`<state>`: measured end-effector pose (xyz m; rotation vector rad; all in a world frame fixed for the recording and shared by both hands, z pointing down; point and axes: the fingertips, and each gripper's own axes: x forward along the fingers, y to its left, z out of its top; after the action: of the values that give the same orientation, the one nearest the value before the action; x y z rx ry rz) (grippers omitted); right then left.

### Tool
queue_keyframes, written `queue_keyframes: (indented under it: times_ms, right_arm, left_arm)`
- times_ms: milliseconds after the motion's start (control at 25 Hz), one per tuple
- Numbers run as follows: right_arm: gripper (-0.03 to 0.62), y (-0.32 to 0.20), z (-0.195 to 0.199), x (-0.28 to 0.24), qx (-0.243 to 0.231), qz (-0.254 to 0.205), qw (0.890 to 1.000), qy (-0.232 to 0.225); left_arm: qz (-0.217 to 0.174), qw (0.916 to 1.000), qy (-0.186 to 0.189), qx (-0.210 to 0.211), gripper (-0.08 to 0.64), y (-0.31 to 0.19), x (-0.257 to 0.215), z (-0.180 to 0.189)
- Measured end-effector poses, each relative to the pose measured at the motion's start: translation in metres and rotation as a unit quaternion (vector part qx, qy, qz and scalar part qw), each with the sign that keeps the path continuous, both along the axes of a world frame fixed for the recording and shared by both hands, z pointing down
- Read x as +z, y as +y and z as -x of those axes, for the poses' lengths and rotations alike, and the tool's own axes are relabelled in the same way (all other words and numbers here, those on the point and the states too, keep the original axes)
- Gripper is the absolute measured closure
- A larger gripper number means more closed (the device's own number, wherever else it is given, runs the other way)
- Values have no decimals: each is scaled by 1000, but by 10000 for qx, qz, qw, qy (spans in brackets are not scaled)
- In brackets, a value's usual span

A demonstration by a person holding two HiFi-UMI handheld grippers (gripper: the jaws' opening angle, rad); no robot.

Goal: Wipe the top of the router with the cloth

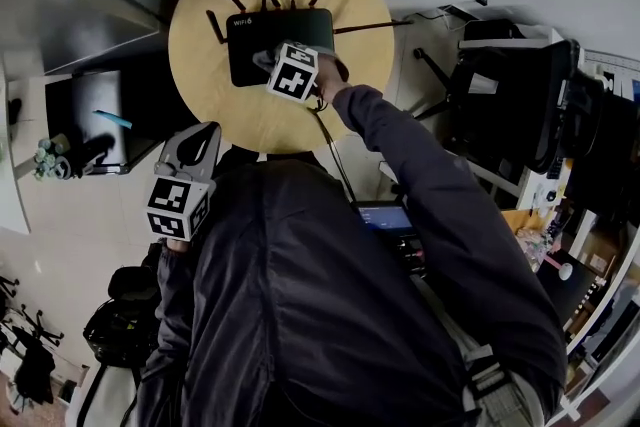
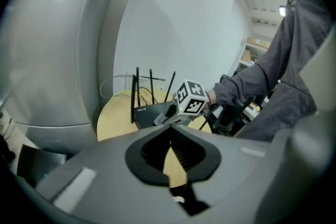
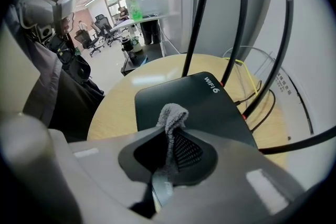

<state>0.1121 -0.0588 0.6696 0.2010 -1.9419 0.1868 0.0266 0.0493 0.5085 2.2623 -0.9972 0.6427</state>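
Our right gripper (image 3: pixel 169 128) is clamped on the grey cloth (image 3: pixel 172 113), and a fold of it pokes out past the tips. Just ahead of and below this gripper lies the black router (image 3: pixel 202 99), flat on the round wooden counter (image 3: pixel 113 107). The cloth's fold hangs over the router's near part; we cannot tell if it touches. 3 antennas (image 3: pixel 196 23) stand up beyond the gripper. Our left gripper (image 1: pixel 208 133) hangs short of the counter's edge, its jaws together on nothing, with the router well ahead of it.
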Motion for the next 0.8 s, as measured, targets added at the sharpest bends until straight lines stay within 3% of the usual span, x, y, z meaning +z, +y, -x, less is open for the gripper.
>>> queue_keyframes:
  times_ms: [200, 320, 480, 680, 800]
  right_arm:
    - [569, -8, -12, -6, 264, 93, 9993, -259]
    - [569, -30, -38, 0, 678, 72, 9976, -98]
    - [569, -69, -57, -2, 884, -185, 9959, -14]
    - [569, -97, -72, 5, 1086, -363, 9933, 143]
    - [569, -98, -71, 10, 926, -366, 9946, 282]
  left_arm:
    - [-5, 10000, -17, 75, 560, -2, -1, -10]
    - [-4, 10000, -12, 36, 560, -3, 0, -9]
    - [-12, 10000, -33, -51, 560, -2, 1, -9]
    - [-13, 9999, -58, -147, 560, -1, -2, -7]
    - [-20, 9998, -63, -174, 560, -1, -2, -6]
